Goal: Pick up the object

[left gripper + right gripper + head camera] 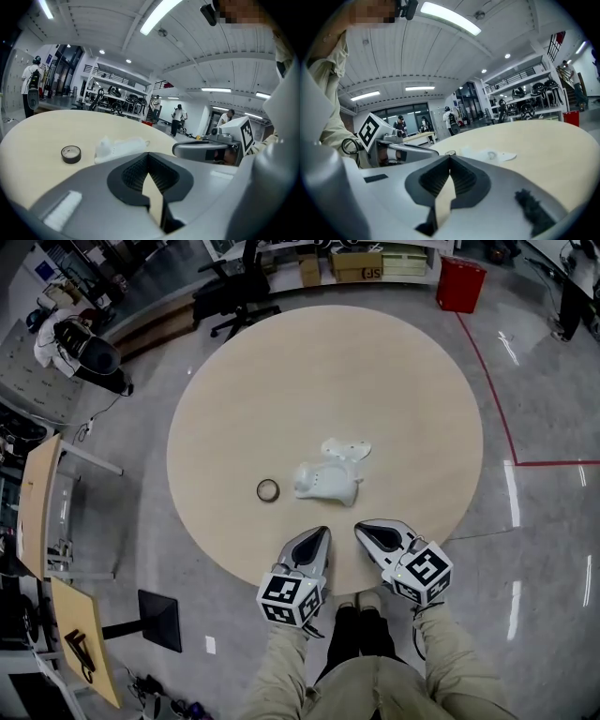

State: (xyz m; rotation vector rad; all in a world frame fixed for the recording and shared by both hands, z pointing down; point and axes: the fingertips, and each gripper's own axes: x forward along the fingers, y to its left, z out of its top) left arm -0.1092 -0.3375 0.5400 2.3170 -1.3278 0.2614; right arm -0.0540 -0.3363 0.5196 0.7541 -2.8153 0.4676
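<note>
A crumpled white object [328, 474] lies near the middle of the round beige table [403, 381]; it also shows in the left gripper view [119, 147] and the right gripper view [487, 154]. A small dark tape ring [268, 490] [71, 153] rests to its left. My left gripper [322, 532] [149, 153] hovers at the table's near edge, jaws shut and empty, short of the white object. Beside it my right gripper [359, 527] [450, 156] is likewise shut with nothing in it. Both point toward the object.
Beyond the table stand a red bin [460, 283], a black office chair [239, 296] and cardboard boxes [356, 263]. Wooden desks [37, 502] line the left side. A red floor line [497, 399] runs at the right. People stand far off in both gripper views.
</note>
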